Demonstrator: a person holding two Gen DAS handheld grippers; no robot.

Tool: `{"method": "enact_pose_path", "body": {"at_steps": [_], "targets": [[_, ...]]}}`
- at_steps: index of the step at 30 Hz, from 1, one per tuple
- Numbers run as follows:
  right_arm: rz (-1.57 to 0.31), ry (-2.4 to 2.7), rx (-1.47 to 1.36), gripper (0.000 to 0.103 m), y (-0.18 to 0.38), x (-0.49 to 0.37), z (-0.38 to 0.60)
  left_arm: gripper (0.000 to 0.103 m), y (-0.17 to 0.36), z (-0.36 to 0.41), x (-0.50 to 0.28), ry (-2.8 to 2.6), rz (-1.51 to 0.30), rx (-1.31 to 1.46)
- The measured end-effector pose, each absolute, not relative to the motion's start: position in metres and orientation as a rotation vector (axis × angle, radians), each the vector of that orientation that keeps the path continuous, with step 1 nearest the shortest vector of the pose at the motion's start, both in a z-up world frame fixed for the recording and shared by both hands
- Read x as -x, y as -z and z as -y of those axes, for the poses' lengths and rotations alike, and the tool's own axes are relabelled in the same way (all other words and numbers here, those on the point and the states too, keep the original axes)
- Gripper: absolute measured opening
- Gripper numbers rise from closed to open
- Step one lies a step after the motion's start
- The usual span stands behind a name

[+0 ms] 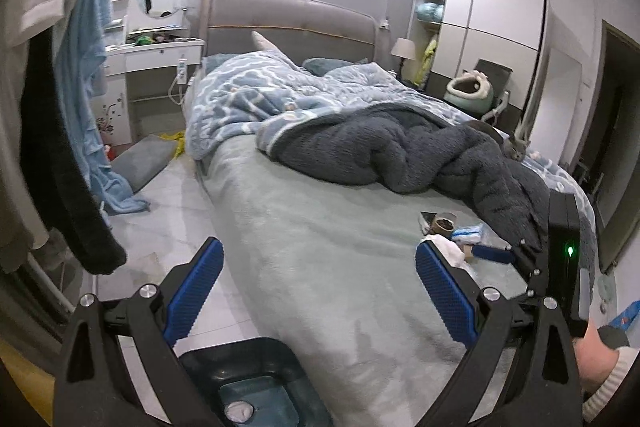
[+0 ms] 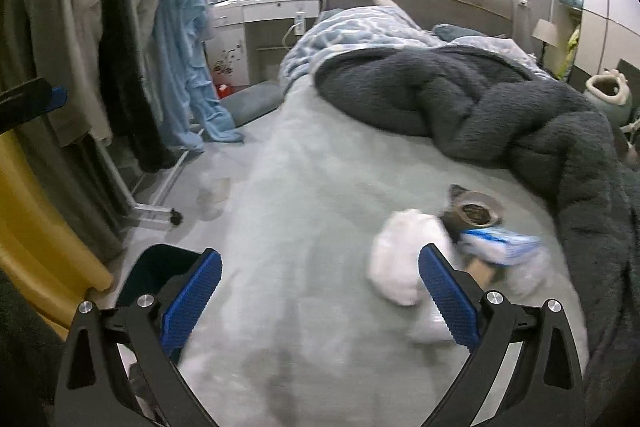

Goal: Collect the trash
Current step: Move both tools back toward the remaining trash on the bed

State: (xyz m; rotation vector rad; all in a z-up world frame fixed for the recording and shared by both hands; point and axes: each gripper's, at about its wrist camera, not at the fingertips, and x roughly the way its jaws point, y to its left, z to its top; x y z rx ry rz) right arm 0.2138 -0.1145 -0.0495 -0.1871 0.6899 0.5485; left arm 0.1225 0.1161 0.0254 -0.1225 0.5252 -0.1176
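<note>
Both hand-held grippers, left (image 1: pixel 320 291) and right (image 2: pixel 320 297), gape wide, empty, above the bed (image 1: pixel 320 247); crumpled tissue (image 2: pixel 404 259) lies at 2 o'clock.

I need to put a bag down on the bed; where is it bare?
The pale green sheet is bare from the bed's near edge up to the dark grey blanket. It is crowded to the right, where the white tissue wad, tape roll and blue-white wrapper cluster.
</note>
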Motion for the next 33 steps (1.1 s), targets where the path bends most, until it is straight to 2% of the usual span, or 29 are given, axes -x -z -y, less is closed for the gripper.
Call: {"method": "enact_pose_path", "body": {"at_steps": [9,33], "targets": [[-0.684,-0.544,0.104,0.1,0.043,-0.236,0.16,0.098,-0.011,-0.081,-0.141,0.162,-0.554,0.086],[-0.749,-0.585,0.099,0.1,0.041,-0.283,0.216,0.098,0.021,-0.009,-0.186,0.269,-0.618,0.107]]}}
